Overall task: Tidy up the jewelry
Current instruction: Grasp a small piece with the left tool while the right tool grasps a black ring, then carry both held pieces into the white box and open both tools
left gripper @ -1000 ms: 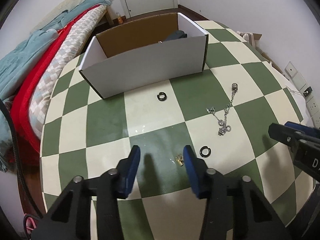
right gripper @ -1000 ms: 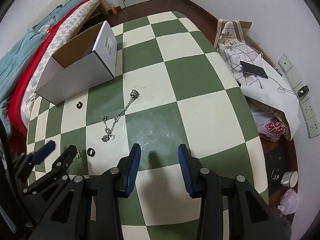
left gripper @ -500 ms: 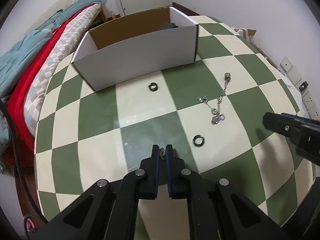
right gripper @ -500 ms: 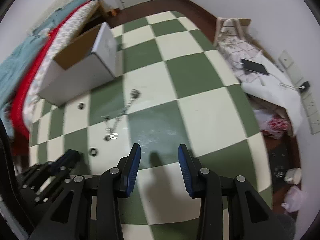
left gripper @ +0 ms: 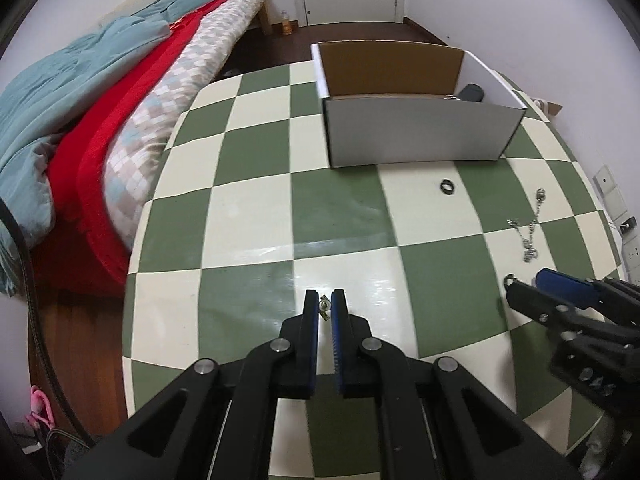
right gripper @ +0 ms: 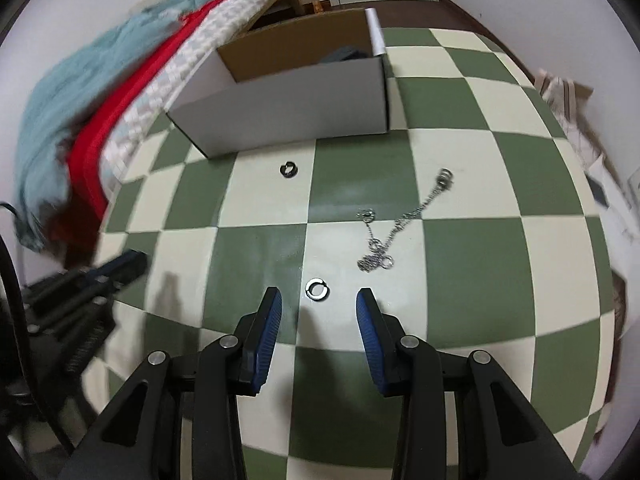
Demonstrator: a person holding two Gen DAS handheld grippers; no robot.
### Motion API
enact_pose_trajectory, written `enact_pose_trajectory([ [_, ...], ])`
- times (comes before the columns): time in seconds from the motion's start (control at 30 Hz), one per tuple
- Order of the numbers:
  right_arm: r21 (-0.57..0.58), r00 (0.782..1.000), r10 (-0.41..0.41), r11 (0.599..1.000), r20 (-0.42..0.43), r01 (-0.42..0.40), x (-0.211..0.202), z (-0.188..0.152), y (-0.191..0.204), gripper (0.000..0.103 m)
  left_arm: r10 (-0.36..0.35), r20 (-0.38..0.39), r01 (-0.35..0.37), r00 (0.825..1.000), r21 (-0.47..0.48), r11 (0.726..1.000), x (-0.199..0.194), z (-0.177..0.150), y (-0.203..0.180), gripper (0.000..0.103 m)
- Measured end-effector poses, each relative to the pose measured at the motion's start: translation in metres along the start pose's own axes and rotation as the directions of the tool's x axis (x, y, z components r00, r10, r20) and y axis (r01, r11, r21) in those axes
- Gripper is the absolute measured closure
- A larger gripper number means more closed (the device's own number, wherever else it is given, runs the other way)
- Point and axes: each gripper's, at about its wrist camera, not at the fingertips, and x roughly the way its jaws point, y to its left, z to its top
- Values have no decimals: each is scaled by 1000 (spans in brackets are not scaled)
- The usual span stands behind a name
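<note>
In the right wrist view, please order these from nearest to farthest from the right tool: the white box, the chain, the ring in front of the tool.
1. The ring, just ahead of the right tool.
2. The chain, ahead and to the right.
3. The white box, far ahead, slightly left.

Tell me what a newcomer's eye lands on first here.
Probably the green-and-cream checkered table with the white cardboard box at its far side. Next, the left gripper shut on a tiny gold piece, and the right gripper open around a silver ring.
</note>
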Motion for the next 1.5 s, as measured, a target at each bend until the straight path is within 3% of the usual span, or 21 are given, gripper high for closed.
enact_pose_trajectory([
  [0.27, -104, 993, -121, 987, 10, 121, 15, 0, 26, 64, -9, -5, 9, 1000, -17, 1000, 0, -4, 3, 99],
  [0.47, -152, 985, -166, 974, 34, 170, 16, -3, 32, 89, -13, -8, 13, 1000, -26, 1000, 1, -4, 4, 99],
  [0.87, -127, 988, -140, 981, 65, 147, 7, -4, 33, 89, -46, 28, 47, 999, -37, 998, -15, 5, 7, 99],
  [1.23, -42, 977, -83, 995, 196, 93, -49, 41, 20, 89, -112, 156, 120, 981, -47, 992, -57, 69, 1, 99],
  [1.5, -4, 968, -55, 998, 243, 57, -56, 109, 13, 89, -196, 159, 213, 968, -95, 972, -42, 140, 4, 99],
])
